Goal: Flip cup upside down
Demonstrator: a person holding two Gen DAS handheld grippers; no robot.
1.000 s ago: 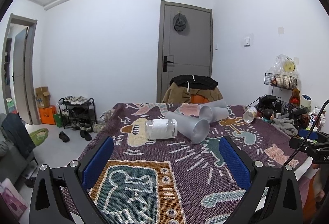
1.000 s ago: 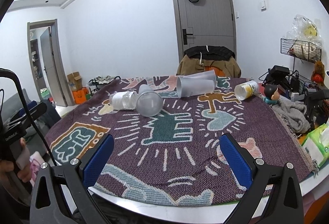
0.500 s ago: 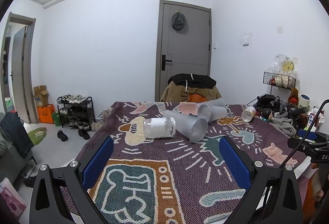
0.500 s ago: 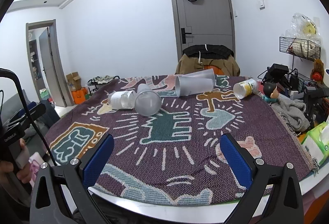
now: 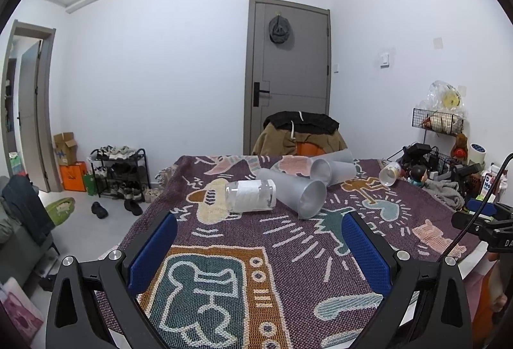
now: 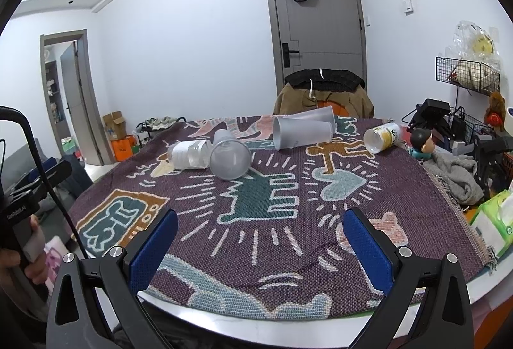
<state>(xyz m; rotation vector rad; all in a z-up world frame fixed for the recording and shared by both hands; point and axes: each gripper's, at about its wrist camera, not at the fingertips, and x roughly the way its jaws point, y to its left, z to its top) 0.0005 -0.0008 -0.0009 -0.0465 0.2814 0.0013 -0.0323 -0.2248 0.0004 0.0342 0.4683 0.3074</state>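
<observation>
Left gripper (image 5: 259, 248): blue pads spread wide, nothing between them, above the near part of the patterned blanket (image 5: 224, 268).
Right gripper (image 6: 260, 244): likewise spread and empty, low over the blanket's near edge (image 6: 288, 252).
Nearest cup: frosted tumbler (image 6: 229, 157) on its side near the table's middle, mouth toward the right wrist camera; in the left view (image 5: 296, 195) well beyond the fingers.
Touching it: clear cup with a white label (image 5: 250, 195), also on its side, lying against the tumbler's left flank.
Further back: two more frosted tumblers (image 6: 303, 131) toppled together, mouths leftward.
Far right: small yellow-printed cup (image 6: 382, 136) on its side, apart from the others, near a toy figure (image 6: 422, 142).
Beyond: draped chair (image 5: 299, 137) and grey door (image 5: 288, 73).
Progress: nothing done; every cup visible lies sideways, none inverted, none grasped. Left to do: reach, grip one cup, turn it mouth-down, set it on the blanket.
Against one second ago: cups unmoved; fingers equally wide; both views shifted only slightly, so barely any approach.
</observation>
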